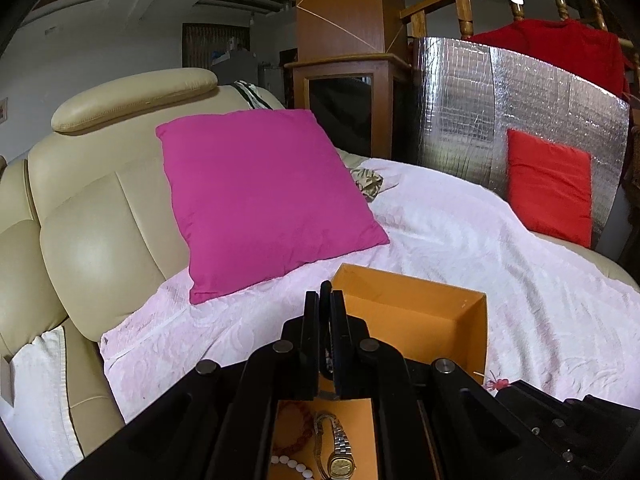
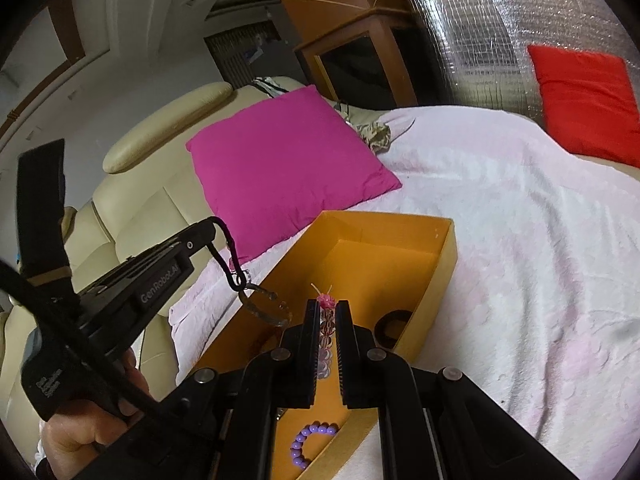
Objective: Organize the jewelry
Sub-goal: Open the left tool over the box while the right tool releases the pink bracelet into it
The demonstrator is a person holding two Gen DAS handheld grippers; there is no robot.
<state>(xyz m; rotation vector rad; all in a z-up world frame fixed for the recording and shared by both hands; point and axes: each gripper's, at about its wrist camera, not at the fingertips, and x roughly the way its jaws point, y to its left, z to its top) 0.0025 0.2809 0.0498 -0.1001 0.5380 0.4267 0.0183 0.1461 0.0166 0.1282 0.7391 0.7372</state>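
Note:
An open orange box [image 1: 416, 300] [image 2: 442, 264] lies on the pink bedspread. My left gripper [image 1: 326, 300] is shut on a black cord necklace; the right wrist view shows it [image 2: 224, 248] hanging with a clear pendant [image 2: 264, 308] over the box's left wall. My right gripper [image 2: 326, 308] is shut on a clear pink bead bracelet [image 2: 326, 328] with a pink knot, above the box. Inside lie a gold watch [image 1: 338, 452], a red bead bracelet [image 1: 298, 428], white beads [image 1: 290, 464], a purple bead bracelet [image 2: 310, 440] and a black ring [image 2: 392, 326].
A magenta pillow [image 1: 260, 204] leans on the beige leather sofa back [image 1: 100, 200] behind the box. A red cushion [image 1: 550, 188] rests against a silver foil panel [image 1: 500, 112] at the right. Pink bedspread [image 2: 540, 260] spreads to the right of the box.

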